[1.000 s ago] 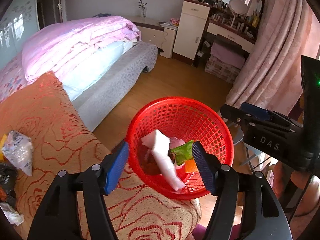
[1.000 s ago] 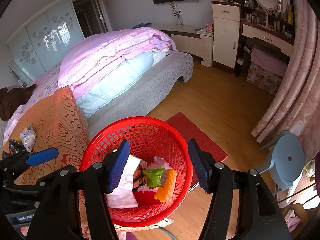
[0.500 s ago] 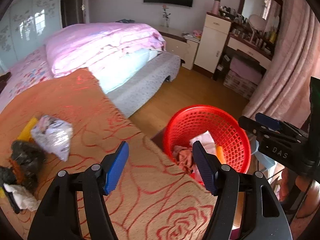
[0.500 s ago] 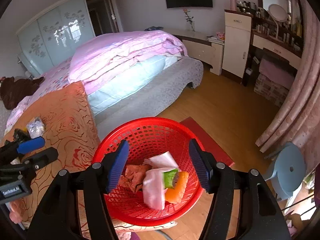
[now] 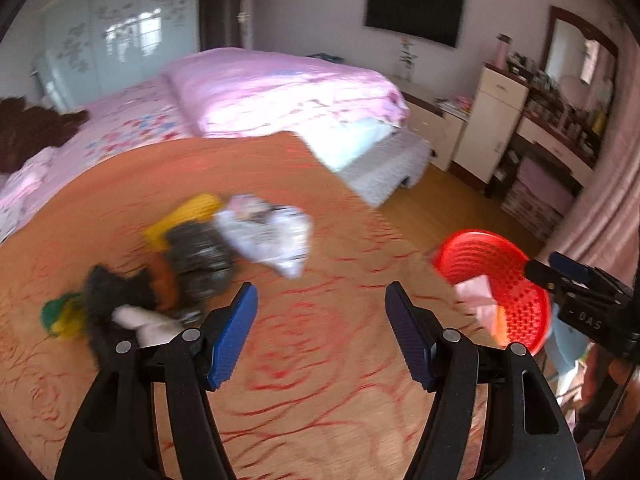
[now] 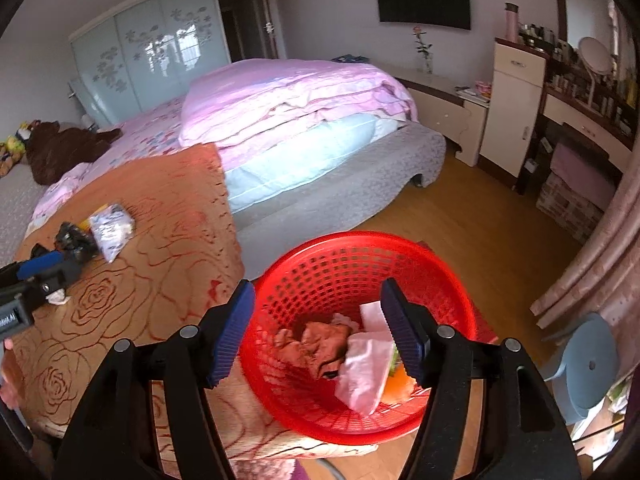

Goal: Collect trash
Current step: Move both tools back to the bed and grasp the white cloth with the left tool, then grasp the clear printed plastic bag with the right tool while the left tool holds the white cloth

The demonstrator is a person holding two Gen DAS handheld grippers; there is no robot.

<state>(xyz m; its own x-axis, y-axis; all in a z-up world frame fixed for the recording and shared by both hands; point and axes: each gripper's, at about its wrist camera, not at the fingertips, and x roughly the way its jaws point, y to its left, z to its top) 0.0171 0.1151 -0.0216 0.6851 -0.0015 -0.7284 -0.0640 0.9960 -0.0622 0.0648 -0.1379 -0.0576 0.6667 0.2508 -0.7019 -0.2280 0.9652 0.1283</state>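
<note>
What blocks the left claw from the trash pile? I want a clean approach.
Nothing visible: the open left claw faces bare orange cloth, with the trash pile ahead to its left.

left wrist: above the cloth, looking down and forward, trash pile near ahead-left, basket off right, blurred | right wrist: close over the basket, facing the bed | shared: basket, cloth, pile, bed
</note>
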